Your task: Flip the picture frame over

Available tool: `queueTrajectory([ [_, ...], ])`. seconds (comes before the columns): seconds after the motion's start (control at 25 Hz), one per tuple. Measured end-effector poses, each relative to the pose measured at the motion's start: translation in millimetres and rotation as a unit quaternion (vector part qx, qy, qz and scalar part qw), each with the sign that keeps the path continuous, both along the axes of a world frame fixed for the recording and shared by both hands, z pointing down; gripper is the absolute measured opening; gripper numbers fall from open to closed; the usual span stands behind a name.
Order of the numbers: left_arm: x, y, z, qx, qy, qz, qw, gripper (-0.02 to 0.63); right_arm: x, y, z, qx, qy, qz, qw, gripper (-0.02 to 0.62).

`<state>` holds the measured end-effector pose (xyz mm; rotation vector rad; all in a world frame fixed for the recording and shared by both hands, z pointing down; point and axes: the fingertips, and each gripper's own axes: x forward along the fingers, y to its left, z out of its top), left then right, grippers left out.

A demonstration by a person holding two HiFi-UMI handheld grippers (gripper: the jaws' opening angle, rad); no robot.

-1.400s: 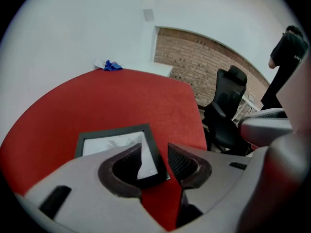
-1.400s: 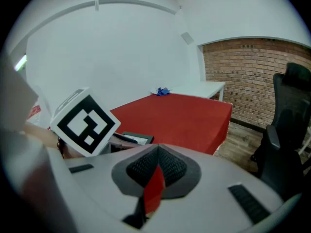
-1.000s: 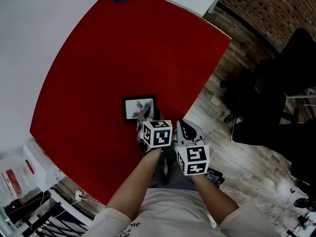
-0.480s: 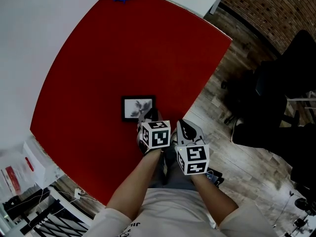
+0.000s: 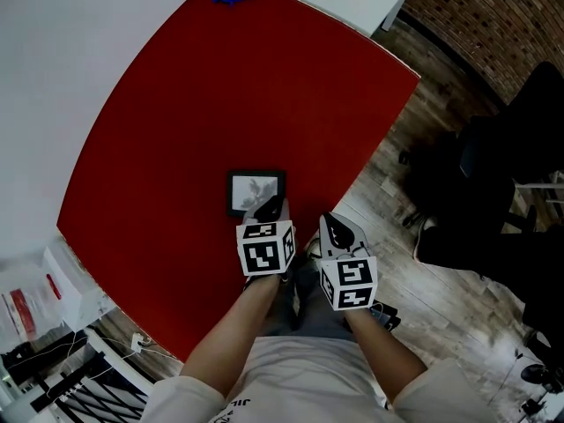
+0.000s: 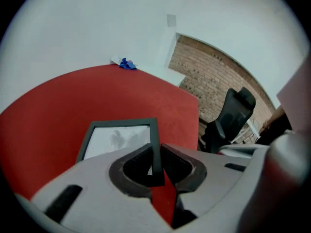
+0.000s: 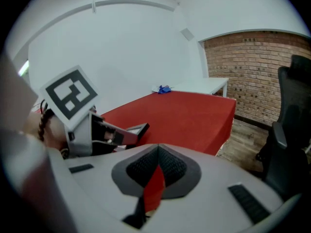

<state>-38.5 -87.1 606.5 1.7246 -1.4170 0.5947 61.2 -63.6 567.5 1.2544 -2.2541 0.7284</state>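
Change: left gripper (image 5: 270,208) jaws had just been closing and pinched the picture frame (image 5: 256,192) at its near right corner.
Frame: face up on the red tablecloth (image 5: 220,86), near the person's edge.
Right gripper (image 5: 333,227): jaws together, empty.
Meaning: grasp looked made; flip not yet done.

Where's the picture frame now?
Head view, lower centre: the picture frame is near the red table's front edge, its side gripped by the left gripper, whose jaws have just been closing.

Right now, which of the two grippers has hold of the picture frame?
The left gripper: its jaws have just been closing on the edge of the picture frame. The right gripper has shut, empty jaws.
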Motion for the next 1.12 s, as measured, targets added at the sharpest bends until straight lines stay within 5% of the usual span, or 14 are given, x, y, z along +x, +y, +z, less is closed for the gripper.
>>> queueTrajectory([
  [0.24, 2, -4, -34, 0.008, 0.16, -0.036, 0.9864, 0.069, -14, 0, -2, 0.006, -0.017, -0.021, 1.0, 0.005],
  [0.44, -6, -9, -57, 0.025, 0.293, -0.063, 0.9536, 0.069, -31, 0, -10, 0.021, -0.032, -0.05, 0.998, 0.005],
  [0.56, -7, -12, -72, 0.035, 0.379, -0.071, 0.9222, 0.069, -44, 1, -17, 0.037, -0.042, -0.086, 0.995, 0.005],
  [0.76, -14, -12, -96, 0.042, 0.528, -0.098, 0.8426, 0.069, -64, 6, -25, 0.059, -0.053, -0.143, 0.987, 0.005],
  [1.04, -28, -12, -94, 0.057, 0.617, -0.1, 0.7787, 0.069, -85, 10, -37, 0.098, -0.062, -0.241, 0.964, 0.006],
  [1.12, -27, -11, -94, 0.061, 0.628, -0.092, 0.7705, 0.069, -90, 13, -35, 0.108, -0.053, -0.28, 0.952, 0.006],
])
